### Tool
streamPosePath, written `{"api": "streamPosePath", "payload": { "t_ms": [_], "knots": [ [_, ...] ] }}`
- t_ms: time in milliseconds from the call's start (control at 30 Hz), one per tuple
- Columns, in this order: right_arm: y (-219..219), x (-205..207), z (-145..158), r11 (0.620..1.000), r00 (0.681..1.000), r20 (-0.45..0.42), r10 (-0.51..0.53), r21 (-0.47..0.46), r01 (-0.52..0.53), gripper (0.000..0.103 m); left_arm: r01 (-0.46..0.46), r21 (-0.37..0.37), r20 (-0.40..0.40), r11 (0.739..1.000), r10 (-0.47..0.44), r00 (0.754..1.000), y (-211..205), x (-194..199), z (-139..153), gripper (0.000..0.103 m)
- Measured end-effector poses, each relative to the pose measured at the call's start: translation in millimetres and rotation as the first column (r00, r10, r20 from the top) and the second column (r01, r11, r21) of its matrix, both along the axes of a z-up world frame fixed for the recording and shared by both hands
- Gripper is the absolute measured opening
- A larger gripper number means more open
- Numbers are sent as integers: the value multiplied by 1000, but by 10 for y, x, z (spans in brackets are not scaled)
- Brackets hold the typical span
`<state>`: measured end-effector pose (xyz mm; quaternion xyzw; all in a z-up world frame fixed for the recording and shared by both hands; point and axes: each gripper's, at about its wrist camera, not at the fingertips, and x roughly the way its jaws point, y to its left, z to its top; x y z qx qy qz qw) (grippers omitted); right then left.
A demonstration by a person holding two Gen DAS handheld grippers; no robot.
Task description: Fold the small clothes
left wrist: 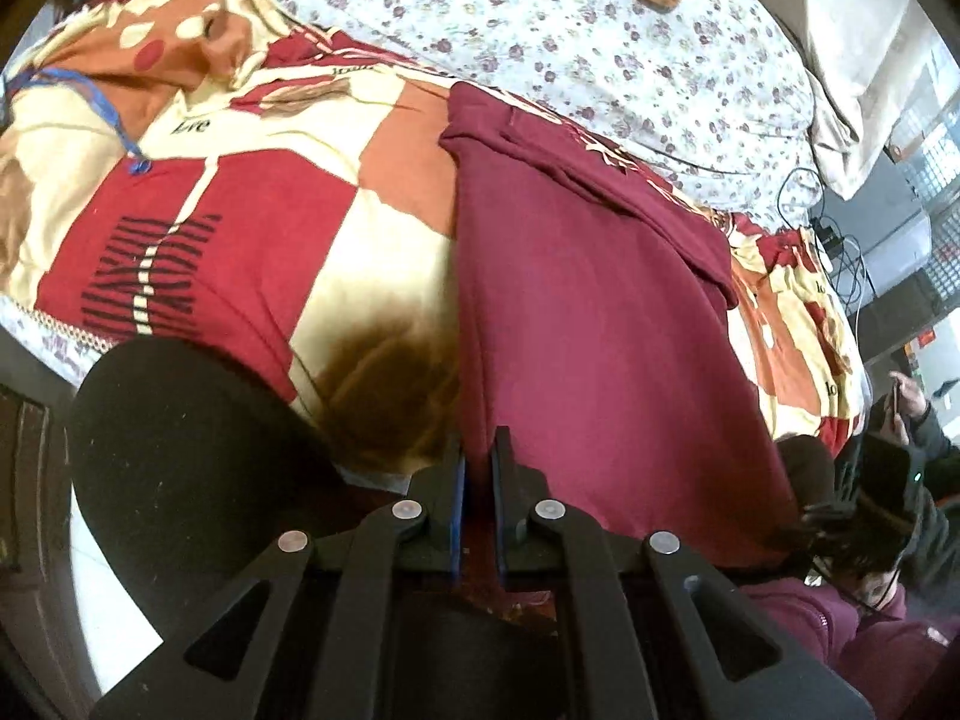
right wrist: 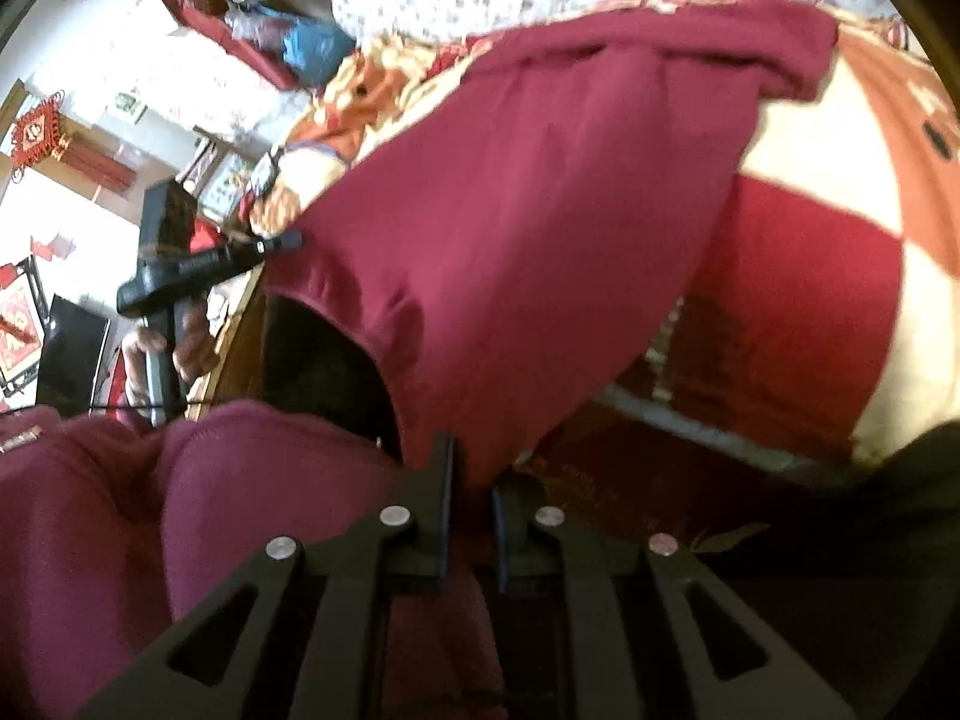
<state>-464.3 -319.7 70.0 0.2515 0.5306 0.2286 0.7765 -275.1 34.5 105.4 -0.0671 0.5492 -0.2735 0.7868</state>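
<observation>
A maroon garment (left wrist: 600,300) lies lengthwise on a red, cream and orange patterned blanket (left wrist: 270,240) on the bed. My left gripper (left wrist: 477,456) is shut on its near left corner, with cloth showing between the fingers. My right gripper (left wrist: 810,504) pinches the near right corner. In the right wrist view the garment (right wrist: 528,210) hangs lifted from the blanket (right wrist: 810,252), its hem stretched between my right gripper (right wrist: 474,474), shut on one corner, and my left gripper (right wrist: 288,242) at the other. The far end still rests on the bed.
A floral sheet (left wrist: 570,30) covers the bed beyond the blanket, with a pale pillow (left wrist: 852,60) at the far right. Cables (left wrist: 840,240) run beside the bed's right edge. A blue cord (left wrist: 114,114) lies at the left. A person's maroon sleeve (right wrist: 180,510) is close below.
</observation>
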Motion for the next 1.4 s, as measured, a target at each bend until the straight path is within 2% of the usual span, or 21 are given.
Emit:
{"api": "streamPosePath", "payload": {
  "t_ms": [67, 167, 367, 500, 600, 767, 900, 1267, 1400],
  "knots": [
    [-12, 27, -5, 1000, 1000, -8, 7, 7, -7, 9, -1, -8, 1, 1000, 1, 1000, 18, -14, -17, 0],
    [-119, 49, 177, 999, 999, 34, -15, 42, 14, 9, 8, -15, 33, 1000, -8, 999, -8, 10, 63, 0],
    [-549, 264, 591, 985, 974, 160, -159, 86, 147, 8, 11, -57, 105, 998, -5, 994, -134, 330, 344, 0],
    [-792, 415, 664, 971, 952, 194, -237, 87, 224, 8, -21, -12, 180, 1000, 23, 983, -271, 503, 438, 0],
    [-892, 558, 677, 959, 935, 212, -284, 55, 279, 8, -36, 3, 225, 999, 34, 974, -401, 602, 462, 0],
    [-944, 731, 718, 943, 914, 247, -323, 7, 331, 8, -48, 69, 288, 996, 26, 957, -662, 736, 416, 0],
    [-987, 865, 728, 930, 899, 258, -354, -8, 369, 8, -49, 82, 297, 995, 22, 954, -750, 835, 389, 0],
    [-1134, 1012, 670, 912, 886, 242, -397, -7, 410, 8, -44, 95, 296, 995, 14, 955, -854, 982, 352, 0],
    [-1160, 1109, 680, 904, 879, 256, -402, -45, 426, 8, -46, 88, 291, 995, 19, 956, -895, 1074, 331, 0]
  ]
}}
